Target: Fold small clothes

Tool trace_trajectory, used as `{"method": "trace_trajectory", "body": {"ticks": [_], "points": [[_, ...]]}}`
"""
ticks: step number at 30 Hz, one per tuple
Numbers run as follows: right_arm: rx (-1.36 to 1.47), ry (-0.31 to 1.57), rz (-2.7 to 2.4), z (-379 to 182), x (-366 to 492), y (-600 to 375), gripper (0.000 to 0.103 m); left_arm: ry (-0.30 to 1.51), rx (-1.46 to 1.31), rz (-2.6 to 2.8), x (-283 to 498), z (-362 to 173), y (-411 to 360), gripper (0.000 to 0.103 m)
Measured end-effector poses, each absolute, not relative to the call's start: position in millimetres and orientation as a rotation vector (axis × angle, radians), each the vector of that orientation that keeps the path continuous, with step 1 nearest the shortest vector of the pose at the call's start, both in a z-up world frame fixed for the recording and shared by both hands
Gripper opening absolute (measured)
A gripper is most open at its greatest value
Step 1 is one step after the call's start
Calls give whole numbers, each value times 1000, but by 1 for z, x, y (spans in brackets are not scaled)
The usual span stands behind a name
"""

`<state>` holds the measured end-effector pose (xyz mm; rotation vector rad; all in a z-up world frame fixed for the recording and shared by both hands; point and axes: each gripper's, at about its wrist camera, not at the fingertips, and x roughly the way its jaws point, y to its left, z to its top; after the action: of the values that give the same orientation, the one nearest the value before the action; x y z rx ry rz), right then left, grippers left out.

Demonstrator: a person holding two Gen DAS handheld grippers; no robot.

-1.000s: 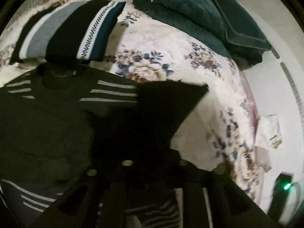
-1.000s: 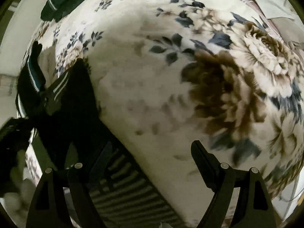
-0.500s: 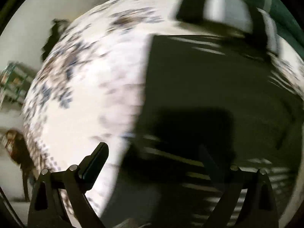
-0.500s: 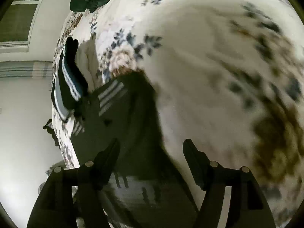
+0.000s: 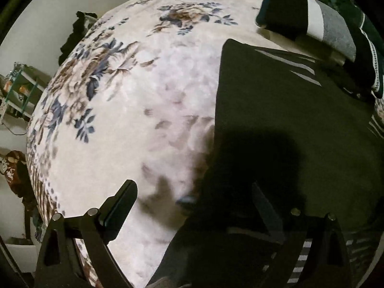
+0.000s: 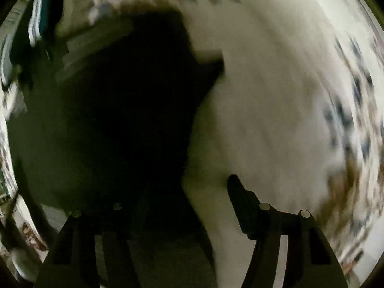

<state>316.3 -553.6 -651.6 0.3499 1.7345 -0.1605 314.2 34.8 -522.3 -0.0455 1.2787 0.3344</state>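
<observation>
**Dark garment laid flat on bed**

The garment (image 5: 288, 120) is spread at the right of the frame on the floral bed (image 5: 132, 120). Left gripper (image 5: 194, 206) and right gripper (image 6: 177, 196) are held apart, nothing clamped. The cloth is judged soft and light; an edge or corner should be pinched.

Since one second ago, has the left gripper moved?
Yes. The left gripper swung left: the folded striped garment slid from upper left to upper right of its view, and it let the dark garment go.
</observation>
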Motion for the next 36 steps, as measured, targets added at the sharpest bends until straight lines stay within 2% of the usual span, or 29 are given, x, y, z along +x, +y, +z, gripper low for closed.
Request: {"method": "trace_trajectory", "body": {"ticks": [3,9,13,18,19,20,25,30,31,32,34,36], "points": [[456,1734,-206,-639,292,-575,64,1287,-42,308,314,-524,40,97],[705,1442,-175,-602,330,-615,65,1265,-23,284,323,-521,51,97],[688,1415,-104,-626,408,-618,65,1245,-26,276,335,-521,58,97],[684,1548,-24,-677,476,-600,63,1217,-25,278,354,-525,65,97],[620,1536,-21,-674,481,-593,32,1214,-29,276,358,-527,66,96],[564,1537,-29,-669,486,-588,7,1212,-34,271,360,-529,67,97],[475,1417,-235,-637,509,-611,5,1209,-41,197,366,-537,61,97],[432,1542,-224,-652,530,-603,5,1208,-31,168,367,-540,55,97],[460,1547,-207,-647,529,-605,10,1206,-40,167,366,-538,56,97],[489,1569,-189,-638,525,-608,24,1196,-54,164,363,-532,57,97],[491,1560,-175,-611,506,-614,44,1174,-58,165,358,-521,55,97],[473,1550,-141,-581,482,-622,47,1143,-36,156,345,-501,45,97]]}}
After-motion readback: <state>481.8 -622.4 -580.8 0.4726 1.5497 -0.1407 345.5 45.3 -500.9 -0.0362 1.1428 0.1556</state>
